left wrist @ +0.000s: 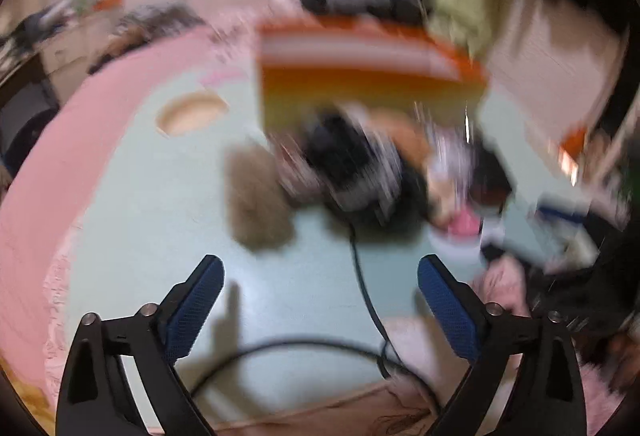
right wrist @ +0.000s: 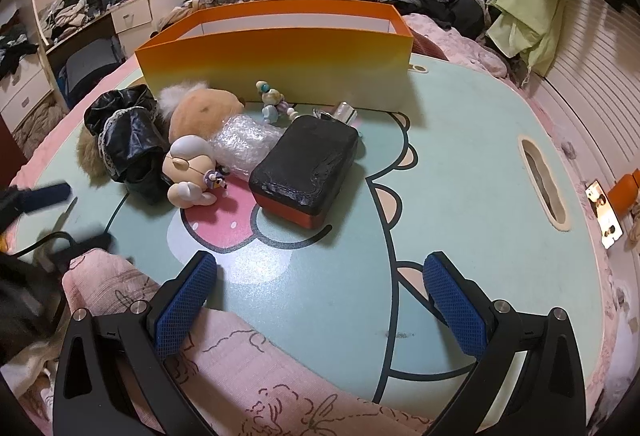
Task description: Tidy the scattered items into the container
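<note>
While both my grippers — left (left wrist: 320, 300), right (right wrist: 320, 296) — hover with jaws apart and empty, the orange container (right wrist: 276, 63) lies lengthwise across the bench (right wrist: 460, 163), open side up.

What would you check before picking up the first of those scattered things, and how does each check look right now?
1. Left gripper open and empty: ok.
2. Right gripper open and empty: ok.
3. Orange container upright, top open: ok.
4. Black box unobstructed from above: ok.
5. Left wrist view sharp enough to aim: not ok, blurred.
6. Room inside the container: cannot tell, front wall hides it.
</note>
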### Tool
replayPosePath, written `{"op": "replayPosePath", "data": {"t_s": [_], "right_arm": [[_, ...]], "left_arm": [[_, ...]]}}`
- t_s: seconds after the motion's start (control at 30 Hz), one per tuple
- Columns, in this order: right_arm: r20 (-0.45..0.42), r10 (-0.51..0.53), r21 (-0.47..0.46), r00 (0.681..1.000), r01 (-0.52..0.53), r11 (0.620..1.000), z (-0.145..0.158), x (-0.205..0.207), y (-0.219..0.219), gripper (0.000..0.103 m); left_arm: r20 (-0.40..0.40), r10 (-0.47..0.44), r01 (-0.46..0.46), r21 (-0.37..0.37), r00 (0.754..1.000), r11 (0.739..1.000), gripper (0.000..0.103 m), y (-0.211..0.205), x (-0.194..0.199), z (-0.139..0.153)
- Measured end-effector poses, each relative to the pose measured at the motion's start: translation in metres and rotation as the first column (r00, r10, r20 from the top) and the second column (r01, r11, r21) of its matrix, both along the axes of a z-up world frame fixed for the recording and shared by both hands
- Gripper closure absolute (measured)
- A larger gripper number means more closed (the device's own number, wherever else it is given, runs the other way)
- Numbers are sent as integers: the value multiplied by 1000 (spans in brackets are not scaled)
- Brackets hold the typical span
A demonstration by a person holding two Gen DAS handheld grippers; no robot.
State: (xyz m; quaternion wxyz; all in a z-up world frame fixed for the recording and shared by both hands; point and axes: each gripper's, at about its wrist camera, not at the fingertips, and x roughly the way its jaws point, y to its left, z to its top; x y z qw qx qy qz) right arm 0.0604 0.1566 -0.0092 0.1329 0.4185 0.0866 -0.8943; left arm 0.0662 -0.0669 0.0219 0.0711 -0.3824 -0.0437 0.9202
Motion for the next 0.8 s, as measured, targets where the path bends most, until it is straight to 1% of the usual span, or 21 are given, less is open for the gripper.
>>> {"op": "replayPosePath", "data": {"t_s": [0.07, 0.13, 0.17, 0.2, 0.23, 0.27, 0.3, 0.33, 0.37, 0.5, 0.53, 0.6, 0.67, 0.7, 0.73, 0.77, 0.8], "right_arm": [[-6, 1, -10, 1000, -1, 1000, 1, 1, 1, 0], [-8, 2, -31, 1000, -2, 1000, 2, 1, 3, 1], [-10, 0, -40, 1000, 0, 999, 3, 0, 4, 3], [-15, -2, -48, 1000, 2, 999, 4, 1, 5, 7], [-19, -3, -54, 1000, 2, 999, 5, 1, 6, 11], [-22, -3, -58, 1000, 1, 998, 5, 1, 6, 14], [-26, 0, -64, 1000, -1, 998, 7, 1, 7, 18], [-33, 1, -71, 999, -4, 998, 8, 2, 7, 21], [-42, 3, -79, 999, -7, 997, 10, 3, 8, 22], [-76, 6, -125, 997, -16, 992, 17, 5, 12, 23], [-82, 6, -133, 997, -17, 991, 18, 5, 12, 23], [-89, 4, -142, 996, -17, 990, 19, 6, 12, 23], [-91, 5, -142, 996, -18, 990, 20, 5, 12, 29], [-88, 5, -141, 996, -18, 990, 19, 5, 12, 31], [-85, 5, -141, 996, -18, 990, 19, 4, 12, 31], [-83, 5, -143, 997, -17, 990, 18, 4, 11, 31], [-82, 5, -145, 997, -16, 989, 18, 3, 12, 31]], "left_arm": [[-58, 53, -49, 67, 997, 997, 5, -24, 1, 14], [-58, 85, -81, 79, 995, 994, 7, -39, -5, 18], [-56, 98, -94, 74, 994, 993, 8, -45, -9, 17], [-55, 101, -98, 61, 993, 993, 13, -48, -12, 14], [-38, 102, -100, 38, 994, 994, 22, -49, -17, 10], [-22, 104, -104, 25, 994, 994, 28, -49, -20, 5], [-10, 105, -105, 27, 994, 994, 38, -50, -22, 2], [2, 101, -101, 40, 995, 994, 39, -51, -25, -1], [11, 90, -91, 66, 996, 994, 39, -53, -28, -5], [-23, 60, -57, 124, 998, 991, 39, -49, -31, -6], [-31, 54, -49, 130, 998, 990, 39, -47, -33, -5], [-22, 43, -40, 116, 999, 992, 40, -41, -39, -6], [-9, 42, -40, 99, 999, 994, 55, -36, -46, -9], [6, 42, -42, 99, 999, 994, 68, -35, -50, -12], [18, 40, -41, 112, 999, 993, 72, -35, -52, -16], [9, 43, -44, 129, 999, 991, 73, -37, -51, -16], [8, 46, -46, 135, 999, 990, 76, -37, -51, -17]]}}
